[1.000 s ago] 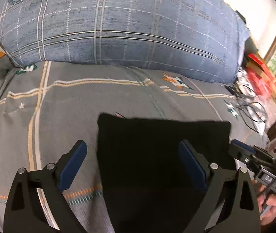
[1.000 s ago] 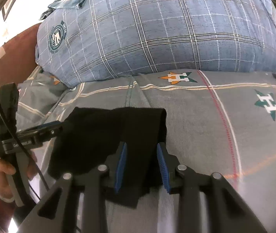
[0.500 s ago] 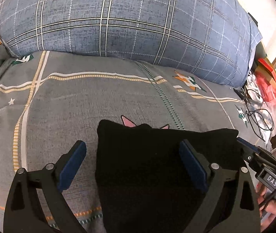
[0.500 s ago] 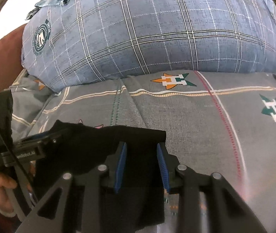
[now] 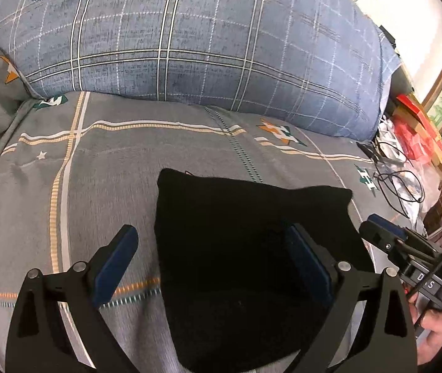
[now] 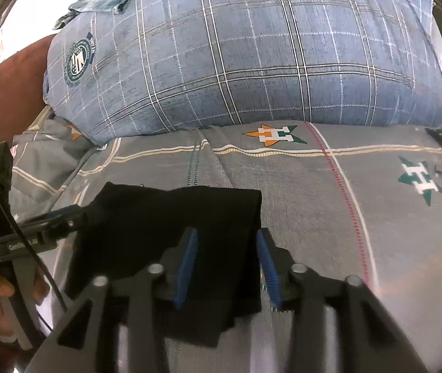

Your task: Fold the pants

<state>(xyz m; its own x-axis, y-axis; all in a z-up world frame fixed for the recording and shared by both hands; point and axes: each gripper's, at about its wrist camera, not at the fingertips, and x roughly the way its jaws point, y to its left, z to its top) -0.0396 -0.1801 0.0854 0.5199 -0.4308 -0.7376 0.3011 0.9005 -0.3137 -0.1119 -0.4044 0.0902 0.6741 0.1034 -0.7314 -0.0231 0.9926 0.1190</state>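
- Grey patterned bed (image 5: 103,192) carries the folded black pants (image 5: 239,248) near its front edge, below the plaid pillow (image 5: 190,46); left hand-held gripper (image 5: 214,264) straddles them, spread wide, holding nothing.
- Right hand-held gripper (image 6: 227,267) is opening over the pants' right edge, cloth between its fingers, apparently letting go of the finished fold.

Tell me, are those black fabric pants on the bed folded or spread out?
Folded: the black fabric pants lie as one compact rectangle with squared corners on the grey patterned bedsheet, no separate legs showing.

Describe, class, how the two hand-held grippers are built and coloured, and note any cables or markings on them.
Each hand-held gripper, left and right, has a black frame of angled arms joined by silver round pins. The fingers carry blue pads; the right one's pads look ribbed. White lettering, too blurred to read, marks both bodies. A black cable trails along the left one.
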